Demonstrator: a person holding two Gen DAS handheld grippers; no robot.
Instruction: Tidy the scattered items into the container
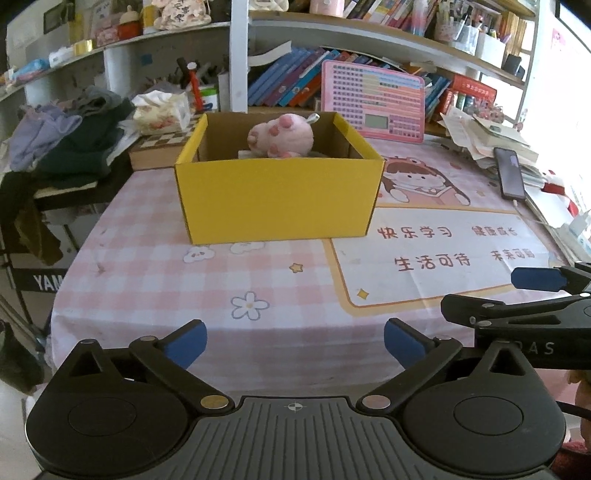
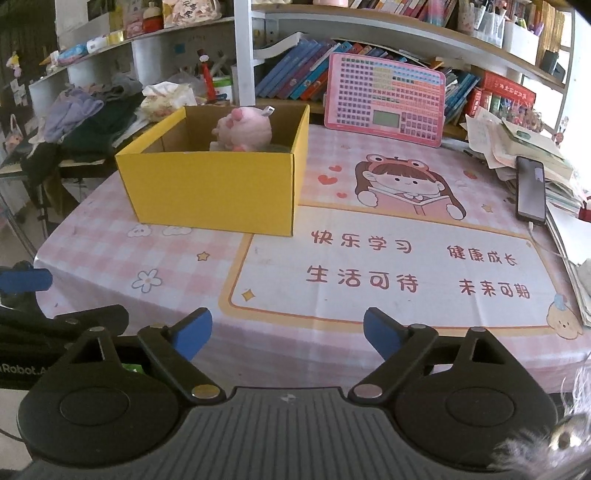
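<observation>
Your left gripper (image 1: 295, 341) sits right at the bottom of the left view, and its blue fingers (image 1: 186, 341) are wide apart with nothing between them. Just past them you see the tabletop (image 1: 155, 280), covered with a pink checked cloth with little flowers and stars on it. Your right gripper (image 2: 288, 332) looks the same in its own view: its fingers (image 2: 194, 332) are spread apart and hold nothing. Each gripper peeks into the other's view from the side, so your two hands are near each other, at the front edge of the tabletop. Farther back stands the yellow box (image 1: 277, 195), open at the top, resting flat on the cloth. Inside it lies a pink plush toy (image 1: 282, 136), and its round body pokes up above the box wall. You can see something pale under the toy, but it is too hidden to tell what it is. To the right of the box, the cloth shows a cartoon girl (image 2: 406, 184) in a frog hat, and below her some big red writing. Behind the box a pink learning board (image 2: 384, 99) leans up against the bookshelf (image 2: 369, 33). A dark phone (image 2: 531, 192) lies at the right side, beside a messy pile of papers (image 2: 517, 147). A heap of clothes (image 1: 66, 144) sits off to the left of the box.
</observation>
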